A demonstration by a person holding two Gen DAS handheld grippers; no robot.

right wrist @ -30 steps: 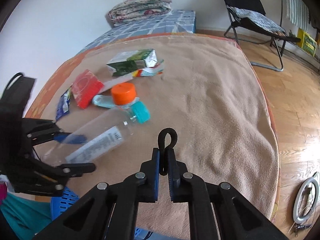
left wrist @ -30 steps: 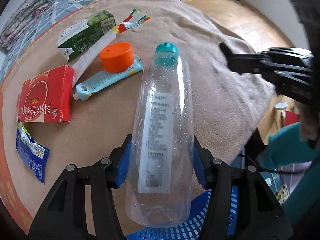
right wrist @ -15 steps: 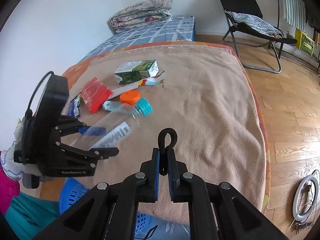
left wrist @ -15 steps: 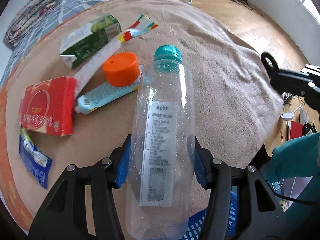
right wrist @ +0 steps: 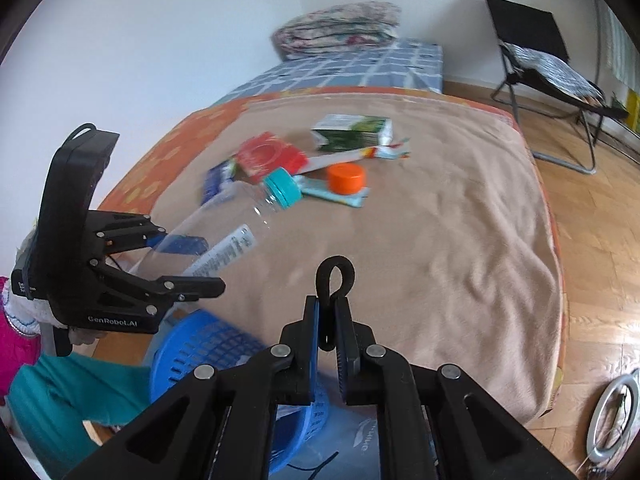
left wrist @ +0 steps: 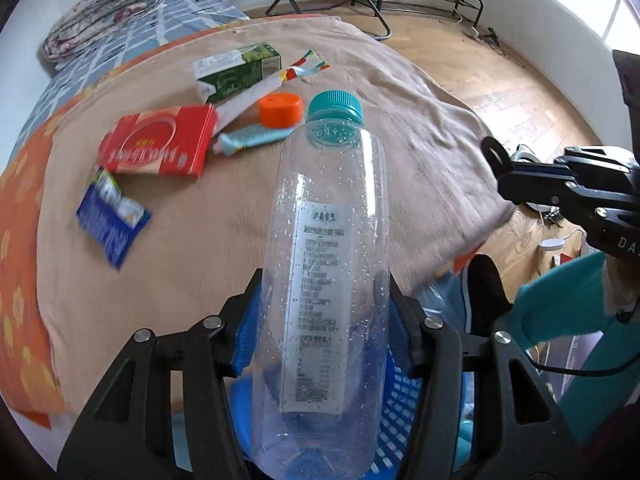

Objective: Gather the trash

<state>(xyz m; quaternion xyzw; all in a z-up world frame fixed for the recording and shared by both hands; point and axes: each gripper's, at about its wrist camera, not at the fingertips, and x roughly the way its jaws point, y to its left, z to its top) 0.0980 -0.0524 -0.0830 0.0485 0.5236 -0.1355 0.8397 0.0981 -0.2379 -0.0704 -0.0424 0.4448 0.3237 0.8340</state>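
Six pieces of trash are in view; one is in hand, five lie on the blanket (right wrist: pixel 460 240).

Left gripper (left wrist: pixel 324 320): blue pads clamp the bottle (left wrist: pixel 326 264) at its lower body, teal cap pointing away from the hand. The bottle is clear of the blanket, its base over the blue basket (right wrist: pixel 200 352) that sits below the bed edge. Judged: carry step almost over, release into the basket comes next.

Right gripper (right wrist: pixel 330 344): jaws pinched nearly together on a thin black loop (right wrist: pixel 335 280) that sticks up between them. No trash in it. It hangs over the near edge of the blanket, beside the basket.

Left to collect, all clustered at the far left of the blanket:
- red box (left wrist: pixel 158 146)
- blue packet (left wrist: pixel 110 218), just beside the red box
- green carton (left wrist: pixel 236 72)
- tube (left wrist: pixel 252 138) with the orange cap (left wrist: pixel 280 110) touching or resting on it
- long wrapper (left wrist: pixel 264 86), between carton and tube

Basket contents: something pale shows inside, too blurred to name. Progress judged early: most items are untouched.
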